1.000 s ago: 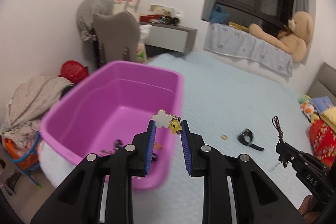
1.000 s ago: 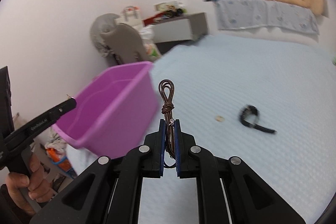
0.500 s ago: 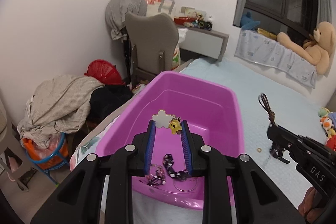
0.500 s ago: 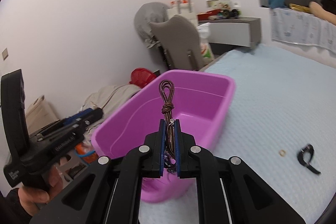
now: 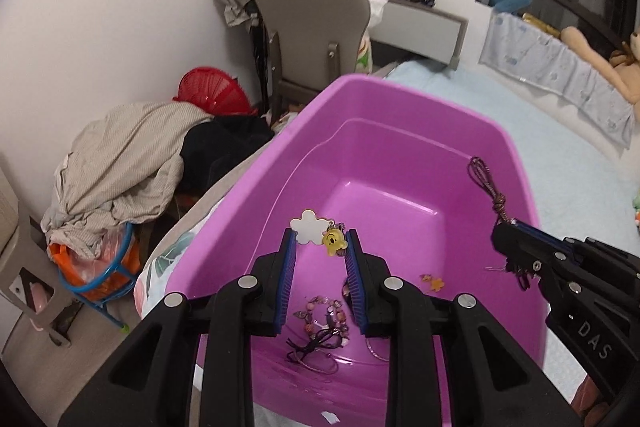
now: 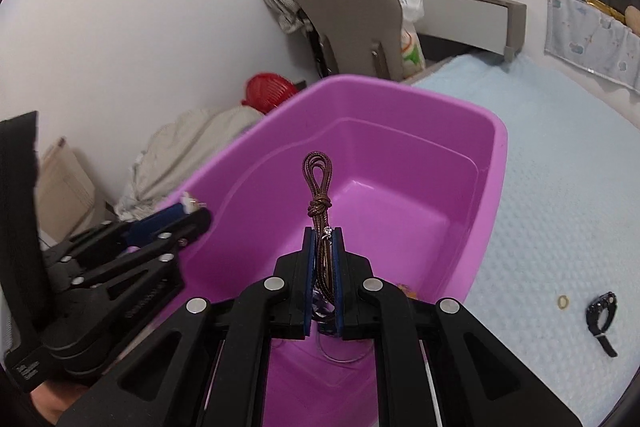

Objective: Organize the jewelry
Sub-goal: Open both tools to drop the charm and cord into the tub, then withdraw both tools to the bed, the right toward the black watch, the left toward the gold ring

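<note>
A purple plastic tub (image 5: 400, 99) stands at the bed's edge with a beaded bracelet (image 5: 324, 315), dark cords and a small orange piece (image 5: 432, 281) on its bottom. Above its near left part my left gripper (image 5: 320, 239) has a white-flower and yellow-bear charm (image 5: 308, 229) wedged between its fingertips, and its jaws are opening. My right gripper (image 6: 323, 233) is shut on a knotted brown cord (image 6: 318, 179) whose loop sticks up over the tub's middle. In the right wrist view the left gripper (image 6: 196, 213) sits at the tub's left rim (image 6: 400, 91).
A gold ring (image 6: 563, 301) and a black watch (image 6: 602, 315) lie on the light blue bedspread right of the tub. Beyond the tub are a grey chair (image 5: 312, 19), a red basket (image 5: 208, 93) and a pile of clothes (image 5: 120, 155).
Both grippers swung left from over the bedspread to above the tub, each with its item still in it. The left jaws stand slightly wider.
</note>
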Action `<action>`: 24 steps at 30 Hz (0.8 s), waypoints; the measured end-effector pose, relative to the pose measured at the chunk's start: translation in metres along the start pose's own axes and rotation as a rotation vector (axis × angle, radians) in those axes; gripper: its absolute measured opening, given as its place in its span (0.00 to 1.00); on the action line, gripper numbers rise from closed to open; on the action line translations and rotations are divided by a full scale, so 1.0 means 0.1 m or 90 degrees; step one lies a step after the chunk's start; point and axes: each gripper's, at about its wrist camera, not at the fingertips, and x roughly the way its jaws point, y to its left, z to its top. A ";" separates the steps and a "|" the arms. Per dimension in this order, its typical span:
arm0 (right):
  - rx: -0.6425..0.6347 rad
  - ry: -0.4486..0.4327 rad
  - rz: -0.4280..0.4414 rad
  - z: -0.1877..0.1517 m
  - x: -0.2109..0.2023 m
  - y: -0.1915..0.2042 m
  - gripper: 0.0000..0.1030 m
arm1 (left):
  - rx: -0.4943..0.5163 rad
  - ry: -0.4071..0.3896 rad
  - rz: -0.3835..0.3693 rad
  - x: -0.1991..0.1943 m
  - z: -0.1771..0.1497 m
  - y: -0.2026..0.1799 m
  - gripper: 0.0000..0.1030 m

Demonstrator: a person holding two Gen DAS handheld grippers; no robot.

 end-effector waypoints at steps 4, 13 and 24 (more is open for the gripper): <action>-0.010 0.002 -0.039 -0.01 0.05 -0.03 0.47 | -0.006 0.026 0.016 0.08 -0.04 0.03 0.39; 0.009 -0.032 -0.050 -0.06 -0.13 -0.12 0.53 | -0.017 0.001 0.067 -0.06 -0.10 0.08 0.84; 0.033 -0.053 -0.029 -0.33 -0.46 -0.14 0.54 | -0.022 -0.016 0.056 -0.29 -0.13 0.02 0.86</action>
